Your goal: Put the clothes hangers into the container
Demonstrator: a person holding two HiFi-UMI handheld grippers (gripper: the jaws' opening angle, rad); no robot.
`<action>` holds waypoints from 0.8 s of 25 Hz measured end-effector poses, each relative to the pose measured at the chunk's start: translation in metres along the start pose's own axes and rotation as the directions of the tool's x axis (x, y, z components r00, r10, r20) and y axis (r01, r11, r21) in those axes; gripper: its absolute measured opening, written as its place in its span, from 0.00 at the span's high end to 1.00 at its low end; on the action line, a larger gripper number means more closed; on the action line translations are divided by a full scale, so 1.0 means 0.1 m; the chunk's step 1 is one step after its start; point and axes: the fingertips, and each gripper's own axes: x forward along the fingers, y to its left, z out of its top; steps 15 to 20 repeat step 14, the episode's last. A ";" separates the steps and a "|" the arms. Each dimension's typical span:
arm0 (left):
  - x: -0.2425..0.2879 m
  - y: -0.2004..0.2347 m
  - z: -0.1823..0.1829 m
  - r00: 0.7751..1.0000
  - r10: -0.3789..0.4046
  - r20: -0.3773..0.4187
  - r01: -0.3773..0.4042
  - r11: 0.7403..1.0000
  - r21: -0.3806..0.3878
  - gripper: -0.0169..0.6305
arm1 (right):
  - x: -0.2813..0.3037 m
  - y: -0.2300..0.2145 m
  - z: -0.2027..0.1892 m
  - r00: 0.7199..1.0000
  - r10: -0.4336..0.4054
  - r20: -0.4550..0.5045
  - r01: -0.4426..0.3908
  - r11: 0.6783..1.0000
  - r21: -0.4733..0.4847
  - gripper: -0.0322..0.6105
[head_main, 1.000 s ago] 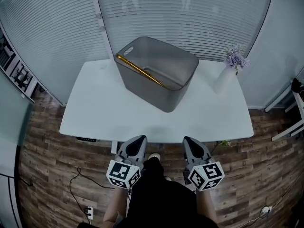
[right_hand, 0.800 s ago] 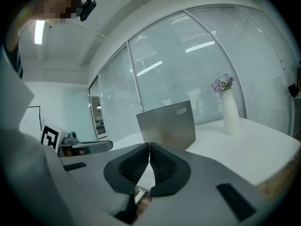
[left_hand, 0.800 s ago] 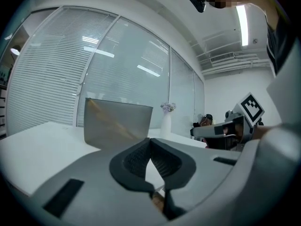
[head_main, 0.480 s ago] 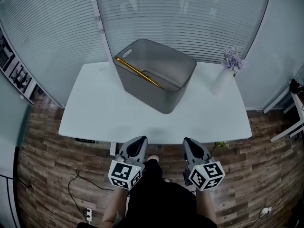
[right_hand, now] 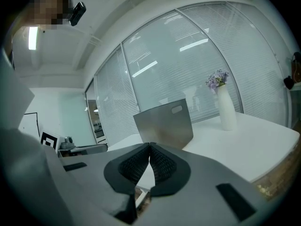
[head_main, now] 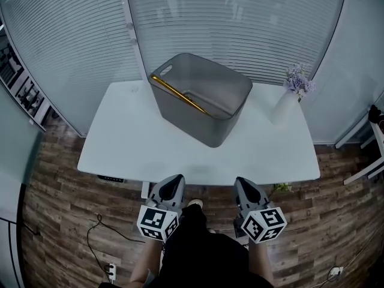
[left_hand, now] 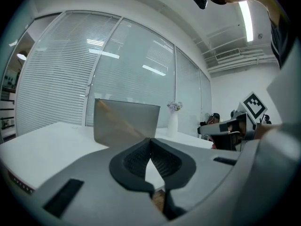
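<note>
Container – grey bin on white table, gold clothes hanger slanted inside; my left gripper and right gripper – both clenched, empty

White table at frame centre. Glass partitions with closed horizontal blinds across top, curving down both sides. Dark wood-plank floor below. White vase with purple flowers on table, right. Black cable and power strip lower left. Ceiling strip light lit, upper right of left gripper view.
</note>
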 end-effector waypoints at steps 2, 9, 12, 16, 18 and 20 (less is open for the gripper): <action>-0.01 0.02 -0.01 1.000 0.008 -0.001 -0.008 1.000 -0.002 0.96 | 0.00 0.00 0.00 1.000 -0.001 -0.001 0.001 1.000 -0.002 0.91; 0.02 0.01 -0.02 1.000 0.015 -0.003 -0.015 1.000 -0.007 0.96 | -0.02 -0.03 -0.02 1.000 0.000 -0.011 0.000 1.000 0.004 0.91; 0.04 0.00 -0.02 1.000 0.014 -0.004 -0.014 1.000 -0.006 0.96 | -0.01 -0.04 -0.03 1.000 0.002 -0.011 -0.001 1.000 0.011 0.91; 0.04 0.00 -0.03 1.000 0.014 -0.007 -0.014 1.000 -0.007 0.96 | 0.01 -0.04 -0.03 1.000 0.004 -0.011 -0.003 1.000 0.016 0.91; 0.04 0.00 -0.03 1.000 0.014 -0.007 -0.014 1.000 -0.007 0.96 | 0.01 -0.04 -0.03 1.000 0.004 -0.011 -0.003 1.000 0.016 0.91; 0.04 0.00 -0.03 1.000 0.014 -0.007 -0.014 1.000 -0.007 0.96 | 0.01 -0.04 -0.03 1.000 0.004 -0.011 -0.003 1.000 0.016 0.91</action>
